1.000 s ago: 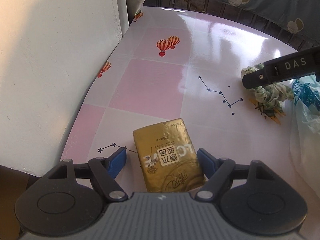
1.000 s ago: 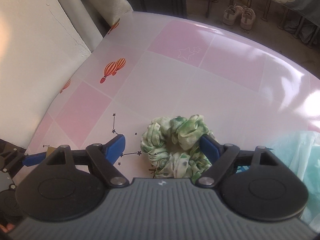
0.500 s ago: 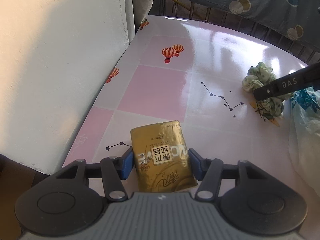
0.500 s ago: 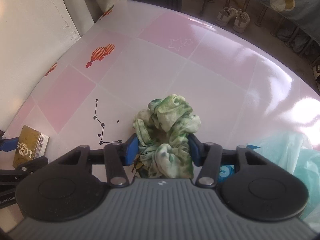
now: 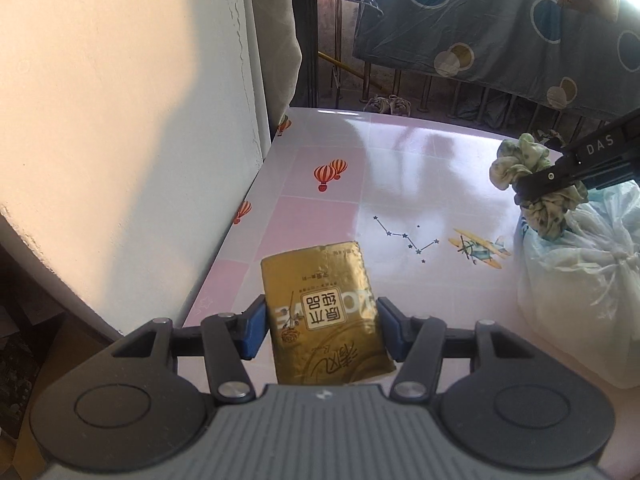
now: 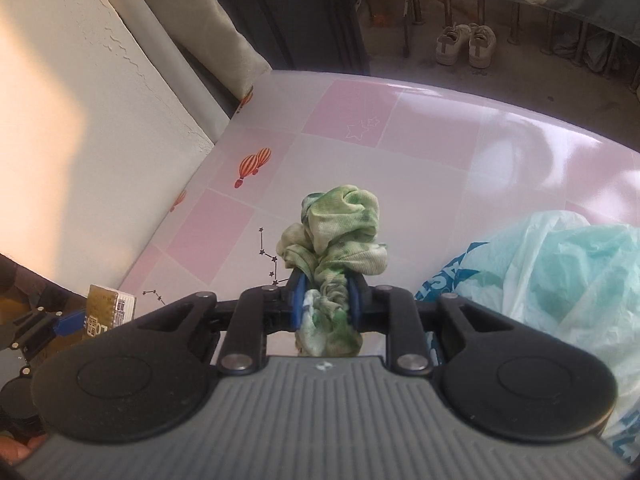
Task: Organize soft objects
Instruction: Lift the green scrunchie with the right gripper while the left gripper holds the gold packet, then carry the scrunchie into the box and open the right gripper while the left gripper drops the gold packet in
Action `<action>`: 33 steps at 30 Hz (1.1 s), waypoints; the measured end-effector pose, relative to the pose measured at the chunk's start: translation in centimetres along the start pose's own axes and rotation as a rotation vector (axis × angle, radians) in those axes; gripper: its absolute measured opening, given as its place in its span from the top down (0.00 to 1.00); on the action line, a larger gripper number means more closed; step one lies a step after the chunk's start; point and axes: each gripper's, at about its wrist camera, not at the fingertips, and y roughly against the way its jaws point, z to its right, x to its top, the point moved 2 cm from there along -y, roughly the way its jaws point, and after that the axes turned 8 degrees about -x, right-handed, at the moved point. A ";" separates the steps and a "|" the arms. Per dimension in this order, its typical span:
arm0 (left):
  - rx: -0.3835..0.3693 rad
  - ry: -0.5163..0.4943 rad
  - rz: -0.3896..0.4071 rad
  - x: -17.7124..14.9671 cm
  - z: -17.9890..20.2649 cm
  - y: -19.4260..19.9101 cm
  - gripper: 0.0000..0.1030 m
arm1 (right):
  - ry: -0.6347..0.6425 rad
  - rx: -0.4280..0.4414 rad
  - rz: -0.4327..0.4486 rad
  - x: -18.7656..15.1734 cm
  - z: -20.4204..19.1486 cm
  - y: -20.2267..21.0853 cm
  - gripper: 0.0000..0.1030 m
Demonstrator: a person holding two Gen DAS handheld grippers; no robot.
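Observation:
My left gripper is shut on a gold tissue pack with printed characters and holds it lifted above the near left corner of the table. My right gripper is shut on a green and white fabric scrunchie and holds it in the air above the table. The scrunchie also shows in the left wrist view, pinched in the right gripper's black fingers. The tissue pack shows in the right wrist view at the lower left.
The pink and white tiled table stands against a white wall on the left. A pale blue plastic bag lies on the right side of the table, also in the left wrist view. Shoes sit on the floor beyond.
Both grippers closed from open onto their objects and lifted them: the left raised the tissue pack, the right raised the scrunchie off the airplane print on the table.

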 end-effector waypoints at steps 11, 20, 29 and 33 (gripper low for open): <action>-0.046 -0.087 0.112 -0.4 4.0 6.6 0.44 | -0.140 0.127 0.106 -5.0 3.9 11.2 0.80; -0.110 -0.153 0.146 -1.5 8.6 9.2 0.44 | -0.233 0.159 0.149 -11.2 7.5 17.4 0.80; -0.279 -0.193 0.154 -2.6 14.1 10.2 0.44 | -0.374 0.097 0.258 -18.4 14.5 25.6 0.79; -0.314 -0.231 0.131 -3.1 16.6 9.4 0.44 | -0.456 0.005 0.290 -22.1 19.1 28.8 0.78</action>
